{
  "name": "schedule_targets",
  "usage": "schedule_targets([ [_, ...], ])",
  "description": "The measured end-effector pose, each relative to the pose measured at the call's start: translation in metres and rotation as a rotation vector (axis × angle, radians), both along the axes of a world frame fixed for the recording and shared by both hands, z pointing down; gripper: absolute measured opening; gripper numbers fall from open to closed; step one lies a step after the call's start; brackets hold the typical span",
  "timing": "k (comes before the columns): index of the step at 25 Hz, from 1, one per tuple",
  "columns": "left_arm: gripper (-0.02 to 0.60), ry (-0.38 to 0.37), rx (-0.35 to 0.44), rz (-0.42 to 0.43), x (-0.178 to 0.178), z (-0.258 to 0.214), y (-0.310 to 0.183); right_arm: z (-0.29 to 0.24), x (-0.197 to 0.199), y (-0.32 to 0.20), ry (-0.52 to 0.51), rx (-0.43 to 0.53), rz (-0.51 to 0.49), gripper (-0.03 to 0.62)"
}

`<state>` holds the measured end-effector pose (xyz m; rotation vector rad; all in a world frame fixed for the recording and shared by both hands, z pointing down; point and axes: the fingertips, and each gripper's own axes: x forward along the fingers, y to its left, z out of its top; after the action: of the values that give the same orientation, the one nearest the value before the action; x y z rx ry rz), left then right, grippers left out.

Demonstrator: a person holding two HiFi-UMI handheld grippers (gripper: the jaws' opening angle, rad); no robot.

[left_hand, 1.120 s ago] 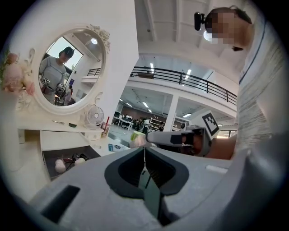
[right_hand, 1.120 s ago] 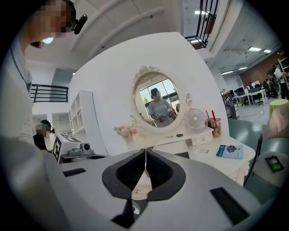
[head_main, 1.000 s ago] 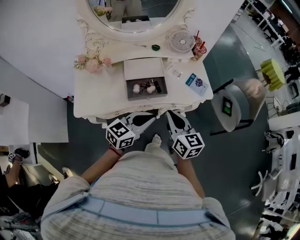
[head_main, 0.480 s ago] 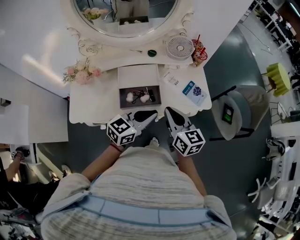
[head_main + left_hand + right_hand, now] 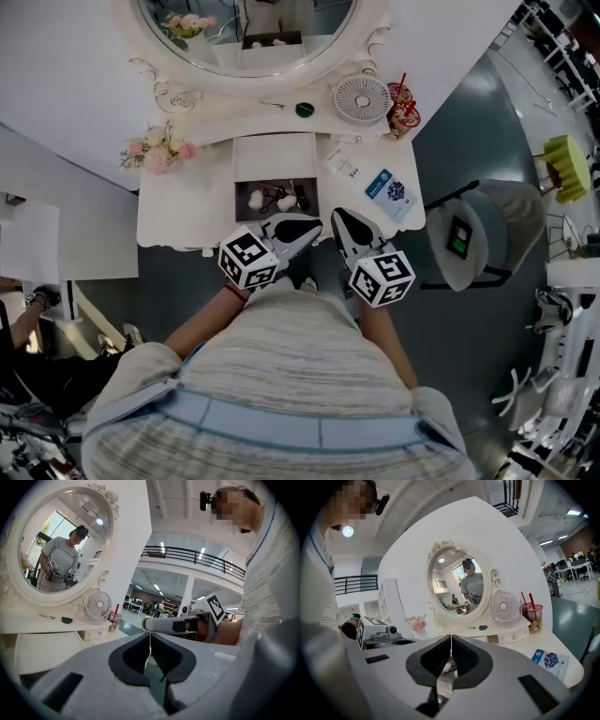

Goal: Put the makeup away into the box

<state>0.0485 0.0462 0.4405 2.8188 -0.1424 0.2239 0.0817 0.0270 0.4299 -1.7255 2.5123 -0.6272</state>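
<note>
The left gripper (image 5: 312,225) and right gripper (image 5: 339,218) are hovering side by side at the dressing table's (image 5: 187,202) near edge, jaws pressed together on nothing. The box (image 5: 240,200) is lying just ahead of the left tips, long side running crosswise, with white puffs (image 5: 270,199) inside. A white tube (image 5: 342,165) and a blue packet (image 5: 392,187) are lying to its right, nearer the right gripper.

Open grey box (image 5: 241,201), makeup (image 5: 285,202) inside

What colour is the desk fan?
White; the fan shows best in the right gripper view.
</note>
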Motion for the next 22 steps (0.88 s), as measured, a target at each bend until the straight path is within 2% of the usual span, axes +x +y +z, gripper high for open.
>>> schedule_targets([
  [7,0.015,0.002,0.004,0.022,0.003,-0.002,-0.022,0.000,-0.003,-0.018,0.006,-0.003,0.000,0.011],
  [16,0.015,-0.022,0.002,0.063,0.005,-0.005,-0.062,-0.003,0.003,-0.044,-0.011,-0.012,0.059,0.011],
  [22,0.014,-0.037,0.000,0.082,0.003,0.002,-0.072,0.000,0.004,-0.052,-0.015,-0.017,0.071,0.011],
])
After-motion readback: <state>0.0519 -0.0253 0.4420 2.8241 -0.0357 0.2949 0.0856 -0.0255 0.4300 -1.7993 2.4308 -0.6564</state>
